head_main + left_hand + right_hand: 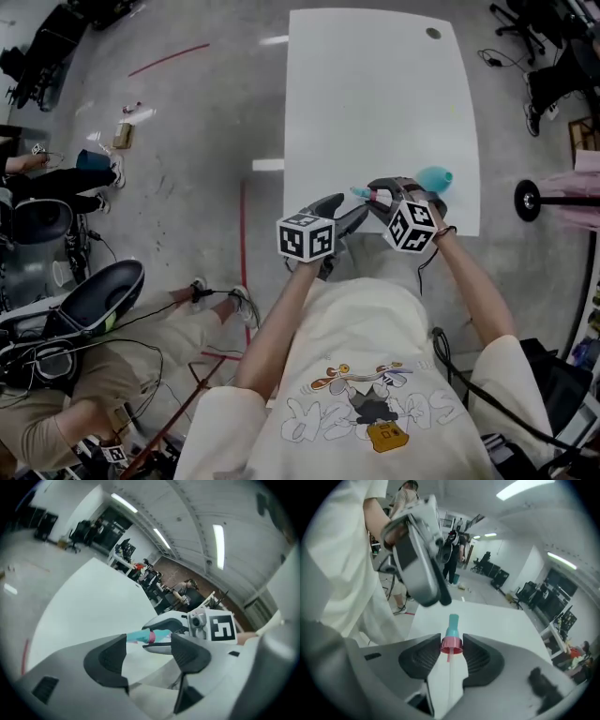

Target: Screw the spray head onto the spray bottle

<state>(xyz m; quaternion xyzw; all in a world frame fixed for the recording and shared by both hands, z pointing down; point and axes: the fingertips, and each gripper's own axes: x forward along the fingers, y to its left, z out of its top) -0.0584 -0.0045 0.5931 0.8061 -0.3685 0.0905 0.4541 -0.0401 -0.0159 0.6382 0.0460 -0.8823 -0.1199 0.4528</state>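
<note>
pinching the spray head (452, 626) at its collar, the right claw (451, 645) apparently keeps the tube (450, 681) clear for the spray bottle (434, 178); the left claw (149, 645) stands spread, empty.

Most of the table (375, 94) lies open; only the bottle (434, 178) sits in the way, near its front right corner.
</note>
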